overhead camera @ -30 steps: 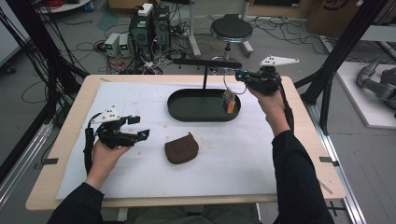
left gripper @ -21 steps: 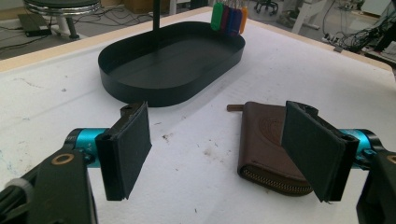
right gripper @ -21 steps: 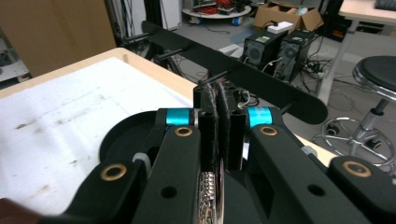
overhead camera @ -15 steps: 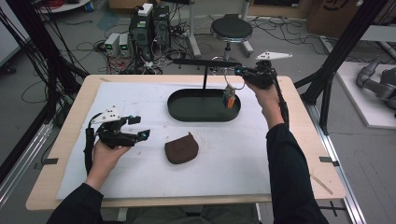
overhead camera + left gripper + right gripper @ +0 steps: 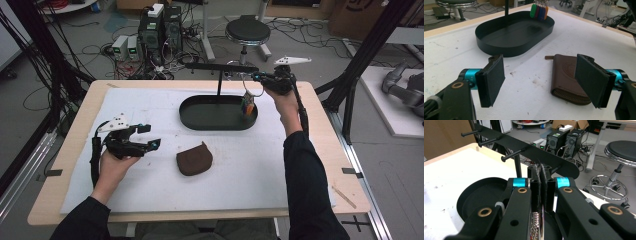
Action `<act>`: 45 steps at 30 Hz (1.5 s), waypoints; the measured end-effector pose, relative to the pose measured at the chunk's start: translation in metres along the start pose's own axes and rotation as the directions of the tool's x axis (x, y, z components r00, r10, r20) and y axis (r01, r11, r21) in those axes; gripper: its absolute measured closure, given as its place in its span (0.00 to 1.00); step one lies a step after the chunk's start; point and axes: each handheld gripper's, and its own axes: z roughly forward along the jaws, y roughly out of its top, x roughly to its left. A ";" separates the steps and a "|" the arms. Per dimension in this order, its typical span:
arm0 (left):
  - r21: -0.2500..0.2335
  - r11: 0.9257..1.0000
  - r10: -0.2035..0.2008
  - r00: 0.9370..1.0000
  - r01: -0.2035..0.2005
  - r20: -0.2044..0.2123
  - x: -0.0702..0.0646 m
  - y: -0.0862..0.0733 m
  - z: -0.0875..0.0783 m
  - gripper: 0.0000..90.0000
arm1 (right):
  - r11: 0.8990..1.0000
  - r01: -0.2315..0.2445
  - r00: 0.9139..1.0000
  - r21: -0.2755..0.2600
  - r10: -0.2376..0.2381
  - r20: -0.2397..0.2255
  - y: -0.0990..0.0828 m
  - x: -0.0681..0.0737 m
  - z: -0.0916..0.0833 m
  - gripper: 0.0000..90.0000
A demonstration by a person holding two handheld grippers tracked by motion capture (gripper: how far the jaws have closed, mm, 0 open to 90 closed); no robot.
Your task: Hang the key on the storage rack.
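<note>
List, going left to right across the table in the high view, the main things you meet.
left gripper → brown wallet → black oval tray → bunch of coloured key tags → right gripper

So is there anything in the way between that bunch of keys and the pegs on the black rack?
Nothing visible blocks it. The right gripper holds the key ring, its coloured tags hanging over the tray's right end, right beside the rack bar. The nearest peg is bare, with open air in front of it.
</note>
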 end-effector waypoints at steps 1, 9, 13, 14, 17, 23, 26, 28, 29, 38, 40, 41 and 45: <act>0.000 1.000 0.002 1.000 -0.002 0.001 0.000 0.000 0.000 0.27 | 1.000 -0.001 1.000 -0.006 0.001 0.001 0.000 0.000 0.001 0.98; -0.003 1.000 -0.003 1.000 0.003 -0.002 0.000 0.000 0.000 0.27 | 1.000 -0.010 1.000 0.006 0.010 0.018 -0.002 -0.005 -0.001 0.98; 0.000 1.000 0.001 1.000 -0.001 0.004 0.000 0.000 0.000 0.27 | 1.000 -0.010 1.000 0.011 0.010 0.021 -0.002 -0.007 -0.001 0.98; 0.001 1.000 0.001 1.000 -0.001 0.005 0.000 0.000 0.000 0.27 | 1.000 -0.009 1.000 0.010 0.009 0.021 -0.002 -0.007 -0.001 0.98; 0.002 1.000 0.000 1.000 0.000 0.006 0.000 0.000 0.000 0.27 | 1.000 -0.013 1.000 0.007 0.013 0.023 -0.003 -0.008 -0.001 0.98; -0.001 1.000 -0.003 1.000 0.003 0.004 0.000 0.000 -0.001 0.27 | 1.000 -0.020 1.000 0.009 0.020 0.023 -0.004 -0.007 0.001 0.98; 0.001 1.000 -0.003 1.000 0.003 0.005 0.000 -0.001 -0.001 0.27 | 1.000 -0.016 1.000 0.012 0.016 0.022 -0.004 -0.007 0.002 0.98; 0.001 1.000 -0.003 1.000 0.003 0.004 0.000 -0.001 -0.001 0.27 | 1.000 -0.015 1.000 0.011 0.014 0.023 -0.004 -0.007 0.002 0.98; 0.001 1.000 -0.004 1.000 0.004 0.004 0.000 -0.001 -0.001 0.27 | 1.000 -0.016 1.000 0.012 0.015 0.024 -0.004 -0.007 0.002 0.98; 0.001 1.000 -0.002 1.000 0.002 0.004 0.000 -0.001 -0.002 0.27 | 1.000 -0.016 0.999 0.016 0.016 0.034 -0.004 -0.007 0.001 0.97; 0.001 1.000 -0.001 1.000 0.001 0.004 0.000 -0.001 -0.002 0.27 | 1.000 -0.013 0.999 0.018 0.013 0.036 -0.004 -0.007 0.001 0.97; 0.001 1.000 0.000 1.000 0.000 0.004 0.000 -0.001 -0.002 0.27 | 1.000 -0.012 0.999 0.020 0.011 0.036 -0.004 -0.007 0.001 0.97; 0.001 1.000 -0.003 1.000 0.003 0.004 0.000 -0.001 -0.002 0.27 | 1.000 -0.013 0.999 0.023 0.012 0.039 -0.004 -0.007 0.001 0.97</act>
